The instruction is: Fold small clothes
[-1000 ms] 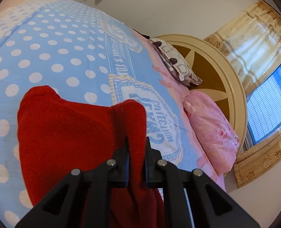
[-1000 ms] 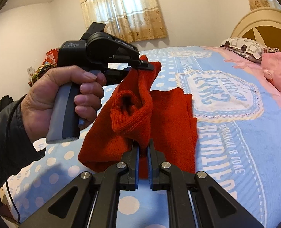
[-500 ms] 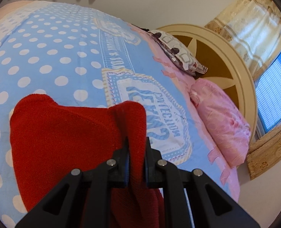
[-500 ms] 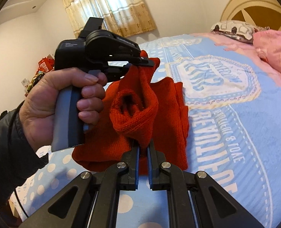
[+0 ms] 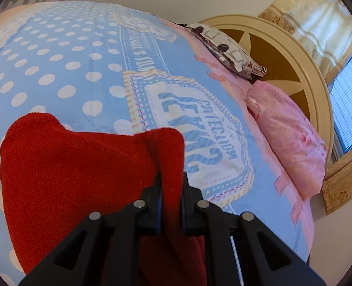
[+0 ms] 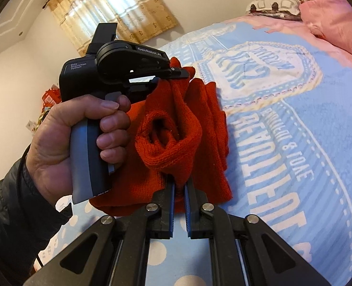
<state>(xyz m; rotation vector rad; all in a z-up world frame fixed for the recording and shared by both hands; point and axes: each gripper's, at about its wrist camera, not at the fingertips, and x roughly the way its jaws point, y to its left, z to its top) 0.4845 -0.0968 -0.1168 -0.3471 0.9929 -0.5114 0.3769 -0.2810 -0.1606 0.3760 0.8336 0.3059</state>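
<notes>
A red knitted garment (image 5: pixel 76 166) lies partly on the blue polka-dot bedspread (image 5: pixel 68 59). My left gripper (image 5: pixel 171 178) is shut on a raised fold of it. In the right wrist view the same garment (image 6: pixel 171 143) hangs bunched between both grippers, with a sleeve opening facing the camera. My right gripper (image 6: pixel 179 183) is shut on its lower edge. The left gripper (image 6: pixel 180 72), held by a hand, pinches the garment's top edge just above the bedspread (image 6: pixel 294 143).
A pink pillow (image 5: pixel 292 138) and a patterned pillow (image 5: pixel 225 47) lie by the round headboard (image 5: pixel 283 47). A window (image 5: pixel 349 95) and curtains are on the right. Another curtained window (image 6: pixel 114 7) faces the right wrist view.
Both grippers have carried the garment further over the bed towards the printed emblem; the red cloth sits lower and more bunched. Both grips stay shut.
</notes>
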